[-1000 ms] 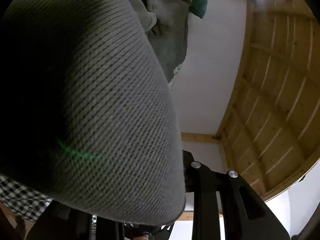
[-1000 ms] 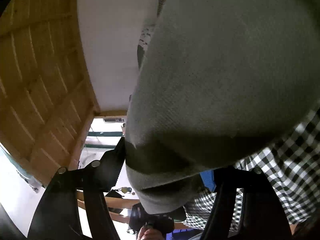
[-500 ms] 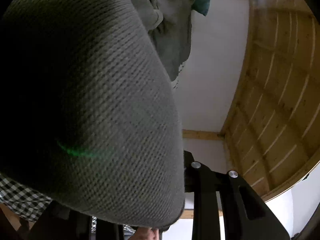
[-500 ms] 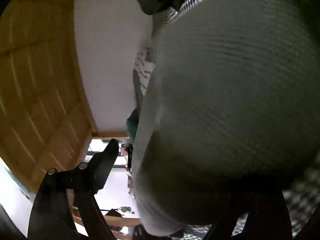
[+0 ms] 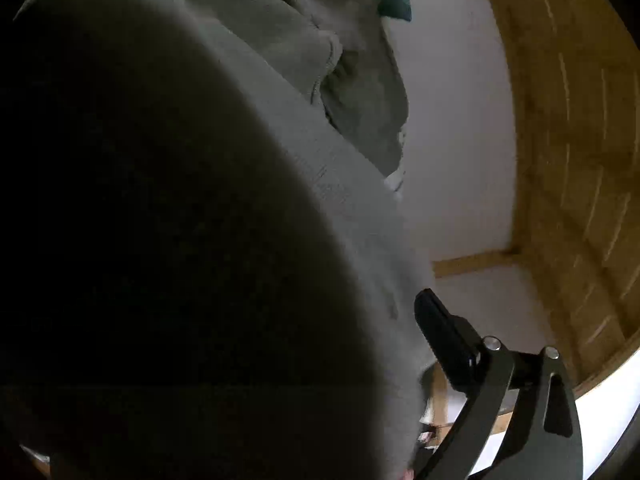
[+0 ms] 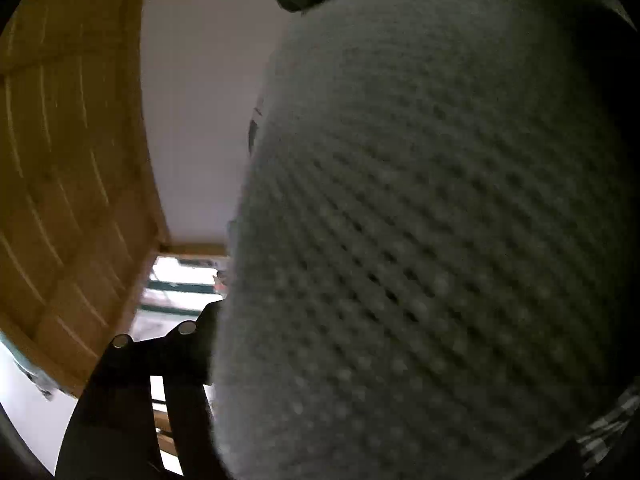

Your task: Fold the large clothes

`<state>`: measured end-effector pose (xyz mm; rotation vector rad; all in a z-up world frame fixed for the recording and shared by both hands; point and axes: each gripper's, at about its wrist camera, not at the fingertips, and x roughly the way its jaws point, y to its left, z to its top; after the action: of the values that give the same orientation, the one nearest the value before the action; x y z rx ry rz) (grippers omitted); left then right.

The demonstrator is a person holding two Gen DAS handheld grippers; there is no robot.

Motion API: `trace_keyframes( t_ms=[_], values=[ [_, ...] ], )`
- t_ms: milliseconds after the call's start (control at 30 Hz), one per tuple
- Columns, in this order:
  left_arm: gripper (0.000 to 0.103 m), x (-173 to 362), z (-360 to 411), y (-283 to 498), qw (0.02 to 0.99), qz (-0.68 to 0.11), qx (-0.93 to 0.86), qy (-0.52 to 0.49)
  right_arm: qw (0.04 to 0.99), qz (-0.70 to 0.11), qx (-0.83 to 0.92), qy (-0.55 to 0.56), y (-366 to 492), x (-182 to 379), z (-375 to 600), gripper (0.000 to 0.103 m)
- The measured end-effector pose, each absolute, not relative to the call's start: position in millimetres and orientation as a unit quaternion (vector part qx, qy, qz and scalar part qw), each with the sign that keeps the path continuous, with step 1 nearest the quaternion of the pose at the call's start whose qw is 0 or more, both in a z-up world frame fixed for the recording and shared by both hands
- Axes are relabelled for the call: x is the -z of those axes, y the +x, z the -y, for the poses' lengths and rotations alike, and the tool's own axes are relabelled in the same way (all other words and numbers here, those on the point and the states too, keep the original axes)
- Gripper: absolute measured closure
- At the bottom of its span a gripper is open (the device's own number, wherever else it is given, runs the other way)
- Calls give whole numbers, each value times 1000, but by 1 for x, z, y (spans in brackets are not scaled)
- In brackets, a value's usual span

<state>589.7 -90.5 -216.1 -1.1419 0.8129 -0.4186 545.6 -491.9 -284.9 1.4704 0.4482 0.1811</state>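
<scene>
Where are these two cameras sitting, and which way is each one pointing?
Left wrist: on the left gripper, looking along its fingers; grey knit garment fills most of it, wooden panelling to the right; jaws just opened.
Right wrist: on the right gripper, facing the same garment close up, panelling on the left; one finger shows, jaws just closing.
Shared: garment, white wall, wooden panelling.

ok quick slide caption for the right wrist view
Grey knit garment fills the right wrist view, hiding most of the right gripper.
</scene>
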Motion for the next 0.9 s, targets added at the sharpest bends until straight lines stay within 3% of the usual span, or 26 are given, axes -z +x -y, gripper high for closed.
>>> trace_keyframes(
  t_ms=[33, 100, 133, 200, 300, 333, 367, 433, 467, 567, 700, 900],
  values=[
    [7, 212, 89, 588, 740, -368, 200, -527, 719, -198, -84, 661, 541, 280, 491, 69],
    [62, 209, 80, 582, 733, -355, 201, -544, 723, -169, -104, 662, 530, 270, 492, 76],
    [70, 209, 75, 579, 733, -361, 189, -545, 729, -162, -108, 656, 528, 267, 490, 77],
    [73, 208, 74, 580, 742, -368, 190, -527, 731, -167, -107, 653, 530, 272, 484, 77],
    [73, 213, 75, 583, 743, -374, 194, -520, 707, -194, -101, 672, 534, 297, 482, 59],
    [73, 212, 74, 584, 739, -380, 198, -520, 697, -195, -103, 682, 537, 303, 482, 57],
    [73, 209, 72, 586, 736, -383, 198, -521, 696, -196, -105, 683, 539, 300, 482, 58],
    [74, 189, 70, 585, 744, -382, 205, -508, 708, -174, -129, 672, 536, 277, 479, 75],
    [75, 182, 70, 584, 748, -375, 210, -505, 712, -163, -137, 670, 533, 270, 478, 77],
    [76, 181, 64, 581, 749, -346, 225, -519, 714, -155, -142, 667, 527, 266, 475, 79],
    [80, 221, 71, 584, 742, -374, 202, -519, 707, -209, -102, 668, 539, 302, 483, 79],
    [82, 177, 65, 569, 772, -316, 206, -512, 707, -178, -140, 669, 539, 273, 483, 81]
  ],
)
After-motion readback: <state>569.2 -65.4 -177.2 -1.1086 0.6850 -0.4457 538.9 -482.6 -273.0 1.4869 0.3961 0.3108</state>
